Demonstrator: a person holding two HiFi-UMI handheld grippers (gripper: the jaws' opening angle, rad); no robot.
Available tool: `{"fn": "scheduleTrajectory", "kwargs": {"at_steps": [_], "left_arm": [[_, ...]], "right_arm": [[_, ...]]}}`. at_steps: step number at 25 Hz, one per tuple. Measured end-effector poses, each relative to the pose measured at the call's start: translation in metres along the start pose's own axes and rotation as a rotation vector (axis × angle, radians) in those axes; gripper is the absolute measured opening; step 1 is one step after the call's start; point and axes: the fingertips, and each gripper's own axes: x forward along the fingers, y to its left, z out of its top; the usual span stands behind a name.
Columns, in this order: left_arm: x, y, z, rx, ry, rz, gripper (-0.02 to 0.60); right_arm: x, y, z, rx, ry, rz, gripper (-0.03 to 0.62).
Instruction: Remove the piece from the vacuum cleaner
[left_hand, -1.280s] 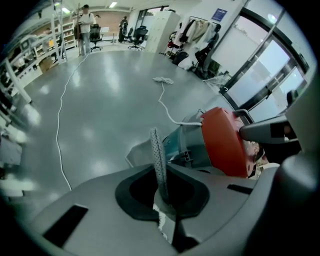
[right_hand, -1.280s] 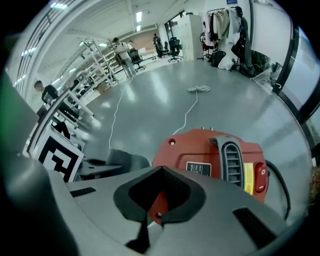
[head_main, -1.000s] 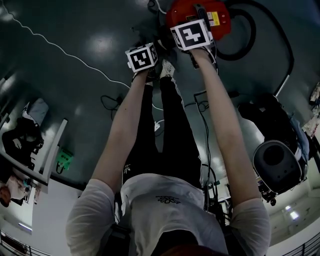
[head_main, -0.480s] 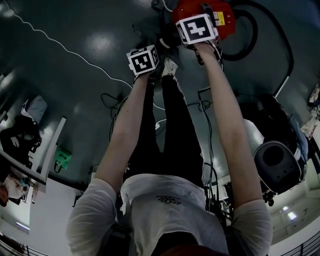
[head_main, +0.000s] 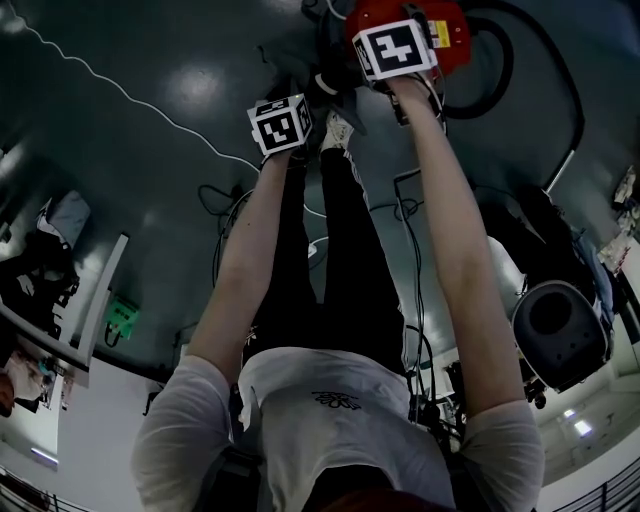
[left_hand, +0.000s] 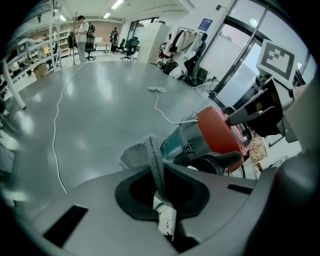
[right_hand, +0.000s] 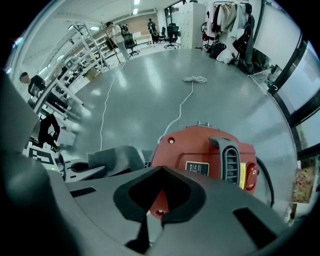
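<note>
The red vacuum cleaner (head_main: 445, 30) lies on the grey floor in front of the person's feet. It shows large in the right gripper view (right_hand: 210, 155), and from its side in the left gripper view (left_hand: 220, 135). My left gripper (left_hand: 161, 192) is shut on a thin grey textured filter piece (left_hand: 152, 155), held edge-on a little to the left of the vacuum. The same piece appears as a grey slab (right_hand: 114, 159) in the right gripper view. My right gripper (right_hand: 155, 212) points straight down over the red housing, jaws shut with nothing visible between them.
A black hose (head_main: 500, 70) loops from the vacuum to the right. A white cable (head_main: 120, 100) trails across the floor on the left. The person's shoe (head_main: 335, 135) is between the grippers. A black bag and a round stool (head_main: 560, 320) stand at the right.
The left gripper with the grey piece has drawn slightly away from the vacuum, toward the lower left. The right gripper stays over the red housing.
</note>
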Motion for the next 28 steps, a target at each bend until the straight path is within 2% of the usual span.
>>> {"fn": "scheduleTrajectory", "kwargs": {"at_steps": [6, 13, 16, 19, 24, 26, 28], "left_arm": [[-0.005, -0.006, -0.004, 0.066, -0.033, -0.079, 0.015], [-0.001, 0.006, -0.004, 0.057, -0.027, -0.047, 0.015], [0.005, 0.01, 0.002, 0.089, -0.015, -0.038, 0.015], [0.01, 0.013, 0.01, 0.117, -0.021, -0.023, 0.015], [0.017, 0.017, 0.025, 0.12, -0.032, -0.012, 0.015], [0.02, 0.018, 0.025, 0.125, -0.022, -0.011, 0.015], [0.025, 0.018, 0.024, 0.126, -0.014, -0.009, 0.015]], "right_arm": [[0.001, -0.004, -0.003, -0.013, -0.011, -0.028, 0.011], [-0.004, -0.002, -0.005, -0.018, -0.01, -0.066, 0.011], [-0.004, 0.001, 0.0, -0.028, -0.03, -0.047, 0.011], [-0.006, -0.005, -0.007, -0.028, 0.011, -0.083, 0.011], [-0.006, -0.005, 0.002, -0.1, 0.034, -0.123, 0.011], [-0.005, -0.006, 0.003, -0.103, 0.066, -0.102, 0.011], [-0.002, -0.002, 0.006, -0.096, 0.078, -0.047, 0.011]]}}
